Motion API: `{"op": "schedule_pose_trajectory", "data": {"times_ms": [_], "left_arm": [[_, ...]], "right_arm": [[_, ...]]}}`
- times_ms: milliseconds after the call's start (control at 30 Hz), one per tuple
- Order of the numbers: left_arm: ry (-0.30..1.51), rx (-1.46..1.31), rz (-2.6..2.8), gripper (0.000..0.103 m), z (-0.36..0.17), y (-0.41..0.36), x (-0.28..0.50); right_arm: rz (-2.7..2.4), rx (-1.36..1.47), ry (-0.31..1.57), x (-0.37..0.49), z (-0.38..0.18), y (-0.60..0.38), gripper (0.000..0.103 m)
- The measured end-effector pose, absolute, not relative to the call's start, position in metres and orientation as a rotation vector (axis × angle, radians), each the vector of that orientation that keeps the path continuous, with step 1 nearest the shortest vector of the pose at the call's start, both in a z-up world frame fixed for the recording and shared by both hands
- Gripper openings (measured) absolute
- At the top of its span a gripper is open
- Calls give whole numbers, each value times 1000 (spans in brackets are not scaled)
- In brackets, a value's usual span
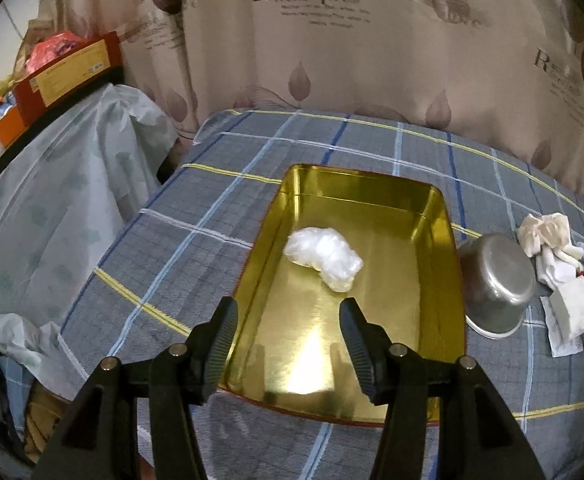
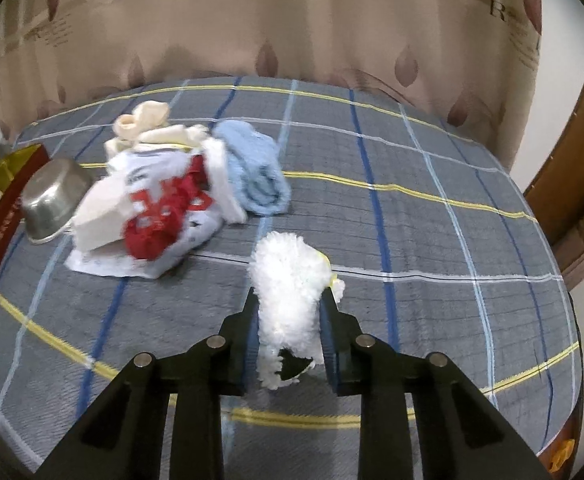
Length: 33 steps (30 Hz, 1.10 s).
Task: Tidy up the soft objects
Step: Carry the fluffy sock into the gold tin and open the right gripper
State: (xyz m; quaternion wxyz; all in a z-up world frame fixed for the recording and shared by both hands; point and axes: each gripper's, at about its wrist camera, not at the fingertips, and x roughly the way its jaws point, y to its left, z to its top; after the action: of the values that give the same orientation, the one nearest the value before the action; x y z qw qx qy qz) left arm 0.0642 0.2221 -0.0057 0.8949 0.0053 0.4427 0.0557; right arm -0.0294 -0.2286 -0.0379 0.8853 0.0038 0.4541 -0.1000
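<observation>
The right tool (image 2: 290, 312) is clamped on a fluffy white cloth (image 2: 288, 280), held above the plaid worktop (image 2: 431, 240). The left tool (image 1: 290, 320) is held apart and empty over the gold tin (image 1: 443, 216), where a white plastic bundle (image 1: 323, 258) lies.

Both wrist views angled down; share steel bowl (image 1: 495, 280).

grippers: 2, left gripper (image 1: 290, 316) lower centre, right gripper (image 2: 290, 312) lower centre | gold tin tray (image 1: 447, 248): 1, centre | clear plastic bundle (image 1: 323, 256): 1, inside tray | metal bowl (image 1: 495, 280): 1, right of tray | white fluffy item (image 2: 288, 280): 1, centre | light blue towel (image 2: 256, 168): 1, upper centre | cloth heap (image 2: 152, 200): 1, left, pieces uncountable
</observation>
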Motion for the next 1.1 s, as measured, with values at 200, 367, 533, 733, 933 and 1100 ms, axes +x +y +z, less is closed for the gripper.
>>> {"op": "schedule_pose_trajectory", "data": {"times_ms": [200, 367, 533, 733, 933, 1100], "left_arm": [[912, -29, 142, 54, -4, 234, 61], [896, -38, 151, 54, 0, 240, 59], [901, -48, 170, 54, 4, 245, 57], [906, -78, 214, 54, 7, 262, 53], [907, -112, 282, 54, 8, 286, 45], [910, -140, 343, 54, 7, 309, 40]], "right_arm": [[-114, -25, 919, -34, -18, -188, 24], [-6, -45, 896, -34, -4, -148, 24], [138, -61, 879, -27, 7, -100, 24], [317, -74, 855, -7, 16, -36, 24], [464, -119, 844, 20, 20, 31, 24], [539, -160, 834, 42, 17, 83, 24]]}}
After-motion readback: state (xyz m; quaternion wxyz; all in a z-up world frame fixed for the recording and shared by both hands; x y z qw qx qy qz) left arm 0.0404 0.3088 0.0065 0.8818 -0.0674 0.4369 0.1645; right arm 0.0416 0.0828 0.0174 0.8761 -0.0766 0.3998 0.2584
